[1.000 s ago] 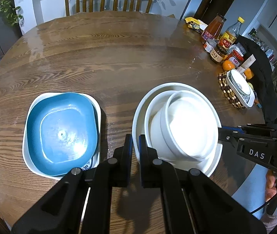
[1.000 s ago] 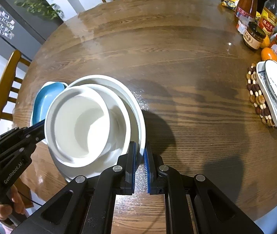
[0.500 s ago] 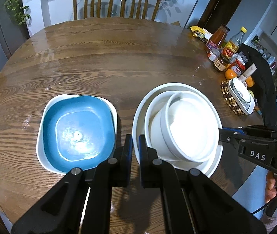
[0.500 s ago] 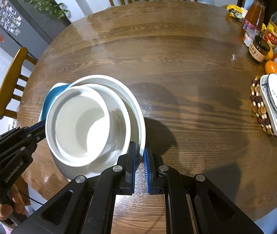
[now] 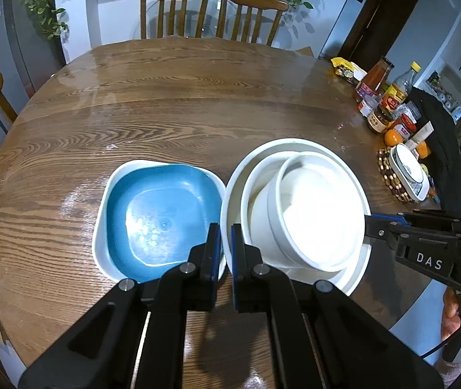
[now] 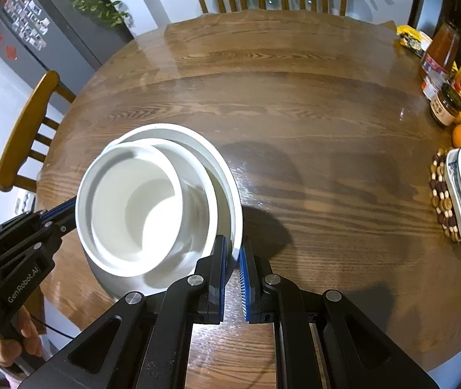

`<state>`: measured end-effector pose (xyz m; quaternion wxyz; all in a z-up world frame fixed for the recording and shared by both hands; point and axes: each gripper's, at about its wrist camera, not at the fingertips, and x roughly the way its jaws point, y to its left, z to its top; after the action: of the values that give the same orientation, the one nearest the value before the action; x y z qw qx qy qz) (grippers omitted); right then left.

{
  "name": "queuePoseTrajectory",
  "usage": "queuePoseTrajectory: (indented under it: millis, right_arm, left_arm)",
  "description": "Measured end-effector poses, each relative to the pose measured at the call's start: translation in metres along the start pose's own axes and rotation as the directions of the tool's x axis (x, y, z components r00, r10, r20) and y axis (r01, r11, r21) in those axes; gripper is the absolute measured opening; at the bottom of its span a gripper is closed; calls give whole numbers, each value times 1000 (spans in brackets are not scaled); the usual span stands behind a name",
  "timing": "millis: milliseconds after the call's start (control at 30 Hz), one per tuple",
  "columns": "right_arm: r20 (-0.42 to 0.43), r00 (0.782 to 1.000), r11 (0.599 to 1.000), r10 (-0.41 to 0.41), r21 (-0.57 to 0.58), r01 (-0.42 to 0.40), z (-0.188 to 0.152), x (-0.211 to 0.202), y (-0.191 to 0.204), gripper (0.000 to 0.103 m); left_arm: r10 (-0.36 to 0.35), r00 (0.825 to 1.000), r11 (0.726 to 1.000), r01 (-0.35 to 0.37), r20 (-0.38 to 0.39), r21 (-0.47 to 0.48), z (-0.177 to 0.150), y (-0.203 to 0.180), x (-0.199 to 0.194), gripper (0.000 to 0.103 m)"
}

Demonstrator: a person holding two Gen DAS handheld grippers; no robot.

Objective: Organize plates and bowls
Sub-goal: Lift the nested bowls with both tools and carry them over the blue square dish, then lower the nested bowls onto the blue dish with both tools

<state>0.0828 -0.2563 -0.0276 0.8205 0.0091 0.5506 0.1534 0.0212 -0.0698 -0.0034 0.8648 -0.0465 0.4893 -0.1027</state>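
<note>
A: What are the tools doing?
B: The left tool pinches the near rim of the largest white bowl; the right tool pinches its opposite rim.
A: What's inside?
B: Two smaller white bowls, nested.
A: Where is it?
B: Above the bench, beside the blue dish lying in a white square dish.

white square plate mostly hidden under blue dish, jar labels too small to read
</note>
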Motion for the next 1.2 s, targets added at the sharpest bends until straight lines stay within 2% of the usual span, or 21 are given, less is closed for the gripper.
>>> queuePoseTrajectory:
  millis: [767,1200]
  right_arm:
    - [-13,999,995,39,-93,-40,18,16,58,12]
    - [-26,998,992,50,-119,-52,24,21,68,12]
  left_arm:
    - [69,997,994,-67,27,-84,-3,55,-22,0]
    - [87,996,990,-84,23,-111,-5,73,-23,0]
